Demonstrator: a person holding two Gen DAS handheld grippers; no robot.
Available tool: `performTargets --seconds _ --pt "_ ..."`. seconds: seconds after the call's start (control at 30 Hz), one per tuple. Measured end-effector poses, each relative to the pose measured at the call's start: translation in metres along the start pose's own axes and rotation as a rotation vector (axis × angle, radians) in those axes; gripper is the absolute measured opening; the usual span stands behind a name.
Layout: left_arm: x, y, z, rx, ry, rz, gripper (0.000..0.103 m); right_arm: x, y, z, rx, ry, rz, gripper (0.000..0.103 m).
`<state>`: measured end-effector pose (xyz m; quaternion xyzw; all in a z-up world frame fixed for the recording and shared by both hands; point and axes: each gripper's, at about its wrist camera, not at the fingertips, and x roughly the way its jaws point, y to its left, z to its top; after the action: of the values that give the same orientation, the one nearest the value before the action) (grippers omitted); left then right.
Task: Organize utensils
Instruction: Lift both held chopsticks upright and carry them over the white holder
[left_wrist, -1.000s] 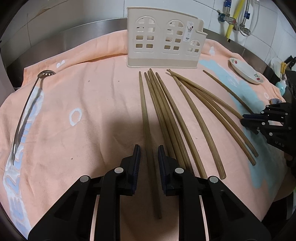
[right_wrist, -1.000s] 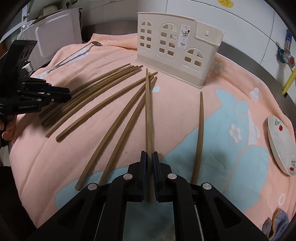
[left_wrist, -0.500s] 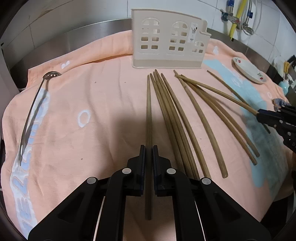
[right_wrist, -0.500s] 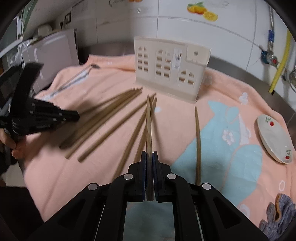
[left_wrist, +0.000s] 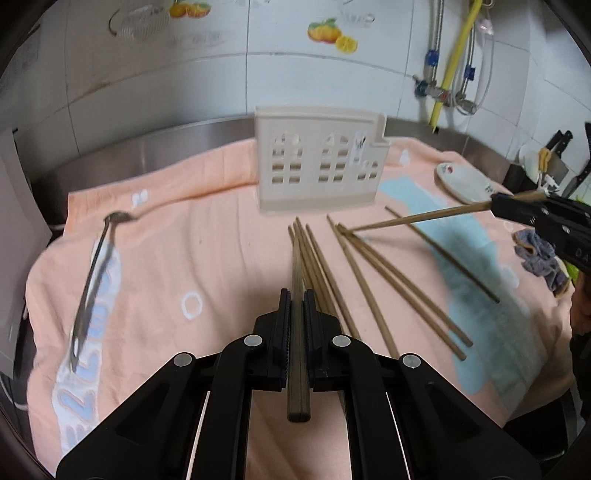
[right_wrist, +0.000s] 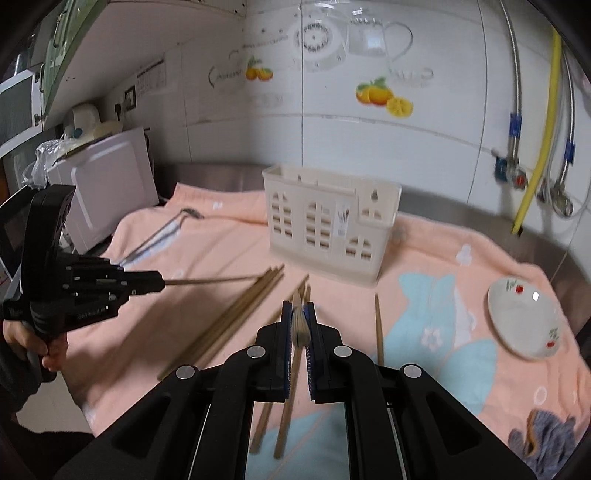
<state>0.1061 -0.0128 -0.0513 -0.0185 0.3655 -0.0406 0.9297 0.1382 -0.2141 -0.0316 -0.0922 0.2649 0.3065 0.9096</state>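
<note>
Nearest in the left wrist view, the left gripper (left_wrist: 294, 325) has its jaws pressed onto a single chopstick (left_wrist: 297, 295), pinched near its thick butt end so the long thin part reaches forward toward the holder, a grip that probably lets the tip be steered into an opening; nearest in the right wrist view, the right gripper (right_wrist: 297, 325) likewise pinches its own chopstick (right_wrist: 300, 325) near one end, the stick seen almost end-on and tilted between the pads; from the left view that same stick (left_wrist: 421, 218) slants down from the right with its far tip just over the loose ones, so each hand carries one piece, likely to save trips; just beyond the jaws the remaining chopsticks (left_wrist: 373, 269) lie in two loose fans on the peach towel (left_wrist: 207, 236) that covers the surface, their tips toward the holder, with one more lying apart to the right; to the far left a slotted spoon (left_wrist: 92, 273) rests on the towel, untouched; to the right sits a small white dish (left_wrist: 465, 182); farthest stands the cream utensil holder (left_wrist: 317, 162), upright near the back edge and, from what shows, with nothing in it yet.
</note>
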Motion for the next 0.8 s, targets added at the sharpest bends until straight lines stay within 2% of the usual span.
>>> performTargets --seconds 0.3,0.57,0.8 --pt "-0.012 0.007 0.035 0.012 -0.050 -0.040 0.006 -0.007 -0.008 0.060 -0.032 -0.013 -0.024 0.006" --pt "-0.016 0.007 0.072 0.053 -0.081 -0.050 0.006 -0.037 -0.031 0.119 -0.059 -0.028 -0.060 0.006" --pt "-0.023 0.007 0.100 0.066 -0.110 -0.049 0.006 -0.050 -0.048 0.147 -0.054 -0.036 -0.085 0.006"
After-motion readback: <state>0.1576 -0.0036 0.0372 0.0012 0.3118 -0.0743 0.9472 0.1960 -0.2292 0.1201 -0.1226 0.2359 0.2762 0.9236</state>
